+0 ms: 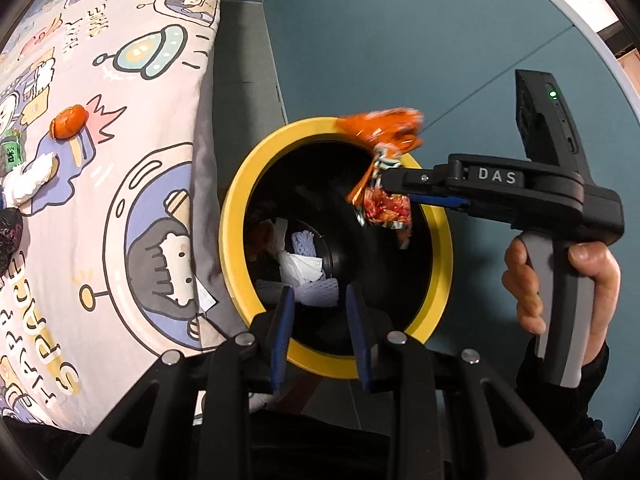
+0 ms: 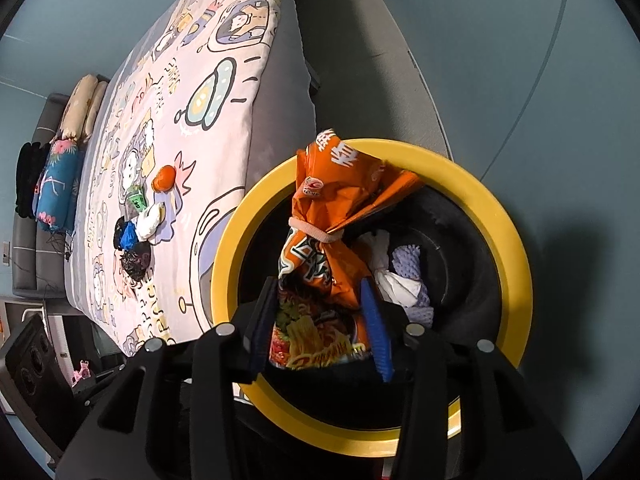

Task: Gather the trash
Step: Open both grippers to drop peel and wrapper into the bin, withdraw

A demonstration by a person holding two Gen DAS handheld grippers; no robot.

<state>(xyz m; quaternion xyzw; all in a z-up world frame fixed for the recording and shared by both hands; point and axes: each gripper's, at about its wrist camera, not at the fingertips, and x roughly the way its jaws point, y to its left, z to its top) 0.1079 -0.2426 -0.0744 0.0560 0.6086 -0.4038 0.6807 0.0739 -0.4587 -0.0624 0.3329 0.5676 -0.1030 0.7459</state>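
Noodle wrapper (image 2: 320, 240), orange and crumpled, cinched at its waist by a pale band, hangs between the right gripper's (image 2: 320, 312) blue pads directly over the mouth of the yellow-rimmed bin (image 2: 516, 264). Its long axis runs roughly along the fingers, the printed lower end near the gripper body and the twisted top reaching past the fingertips toward the bin's far rim. The pads sit at the wrapper's sides; whether they still press on it cannot be told, since the jaws look somewhat parted. In the left wrist view the wrapper appears blurred at the tip of that gripper, above the black interior where tissue and foam netting (image 1: 316, 292) already lie. Straight down is all the drop needs, so the right hand (image 1: 560, 288) is the one placed to finish it. The left gripper (image 1: 320, 320) hovers over the near rim, partly spread and empty. More litter, including an orange peel (image 1: 68, 122), waits on the cartoon bedspread (image 1: 132, 208) beside the bin.
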